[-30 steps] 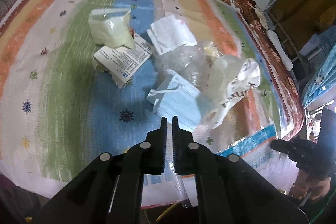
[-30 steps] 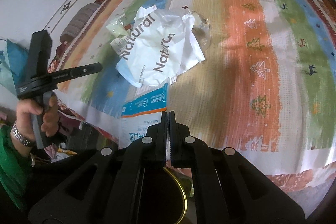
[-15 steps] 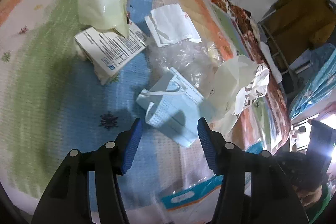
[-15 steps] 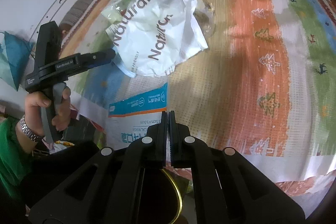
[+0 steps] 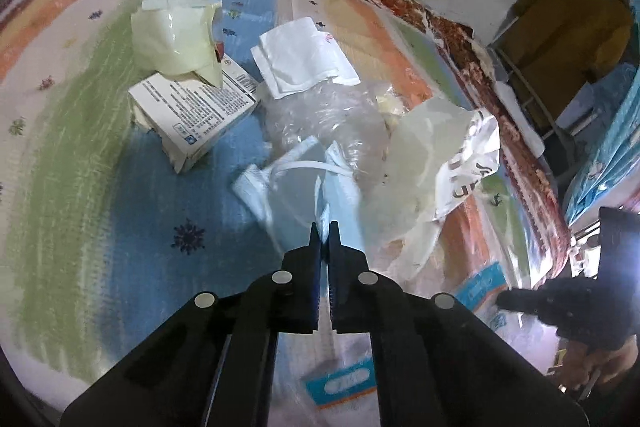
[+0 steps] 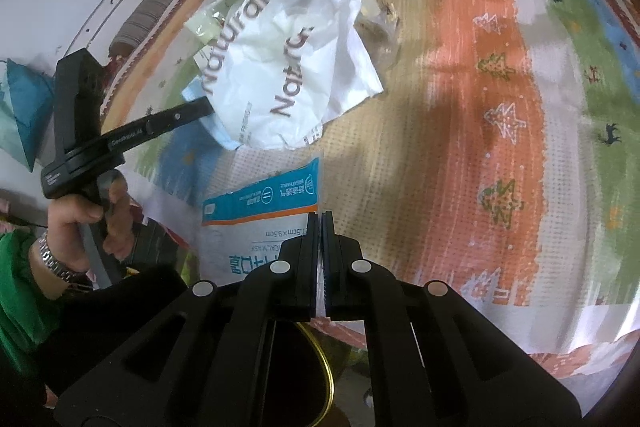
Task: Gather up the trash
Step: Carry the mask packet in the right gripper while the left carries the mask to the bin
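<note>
My left gripper (image 5: 325, 227) has just closed its jaws on the blue mask (image 5: 288, 199) lying straight ahead on the blanket (image 5: 80, 187) — my right gripper (image 6: 321, 217) pinches the plastic bag (image 6: 256, 227) — nearer, at the edge.

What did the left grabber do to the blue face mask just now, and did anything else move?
The left gripper opened wide, moved down to the blue face mask and its jaws have just closed on the mask's near edge, bunching it up. The right gripper stayed shut on the clear mask packet. The white plastic bag, medicine box and tissues lay where they were.
</note>
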Demonstrator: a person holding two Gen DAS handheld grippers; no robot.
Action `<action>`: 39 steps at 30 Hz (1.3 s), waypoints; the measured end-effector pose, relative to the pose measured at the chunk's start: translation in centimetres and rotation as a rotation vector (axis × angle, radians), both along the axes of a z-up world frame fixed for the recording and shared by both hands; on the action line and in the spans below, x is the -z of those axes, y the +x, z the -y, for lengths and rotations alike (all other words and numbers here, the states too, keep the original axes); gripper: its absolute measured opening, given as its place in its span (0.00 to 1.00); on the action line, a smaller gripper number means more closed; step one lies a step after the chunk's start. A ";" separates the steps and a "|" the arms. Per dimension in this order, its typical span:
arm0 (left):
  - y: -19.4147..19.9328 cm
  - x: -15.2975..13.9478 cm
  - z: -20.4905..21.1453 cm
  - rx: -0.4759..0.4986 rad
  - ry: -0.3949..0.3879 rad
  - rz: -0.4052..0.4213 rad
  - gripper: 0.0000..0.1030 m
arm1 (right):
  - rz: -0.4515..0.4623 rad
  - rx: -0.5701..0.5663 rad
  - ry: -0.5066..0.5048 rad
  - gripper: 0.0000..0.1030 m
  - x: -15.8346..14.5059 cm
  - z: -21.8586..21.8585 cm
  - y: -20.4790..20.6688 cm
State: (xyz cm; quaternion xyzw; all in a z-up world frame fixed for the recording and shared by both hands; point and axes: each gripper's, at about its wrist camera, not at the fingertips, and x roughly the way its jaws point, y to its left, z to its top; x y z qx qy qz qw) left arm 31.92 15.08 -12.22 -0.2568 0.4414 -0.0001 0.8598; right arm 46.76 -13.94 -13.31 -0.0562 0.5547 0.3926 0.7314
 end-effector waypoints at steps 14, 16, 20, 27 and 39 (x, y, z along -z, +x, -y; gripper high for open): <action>-3.5 -7.7 2.3 0.069 0.104 0.017 0.01 | 0.172 0.046 0.054 0.01 -6.6 1.7 -4.0; -4.2 -8.6 2.9 0.072 0.106 0.029 0.01 | 0.177 0.059 0.065 0.01 -7.2 1.9 -4.8; -5.8 -10.6 4.1 0.094 0.144 0.059 0.01 | 0.204 0.052 0.059 0.01 -7.9 1.7 -6.7; -9.5 -13.0 4.8 0.106 0.114 0.089 0.01 | 0.272 0.021 0.039 0.01 -9.0 1.6 -10.5; -15.5 -13.6 8.7 0.173 0.099 0.066 0.01 | 0.362 -0.014 0.009 0.01 -9.1 3.6 -16.9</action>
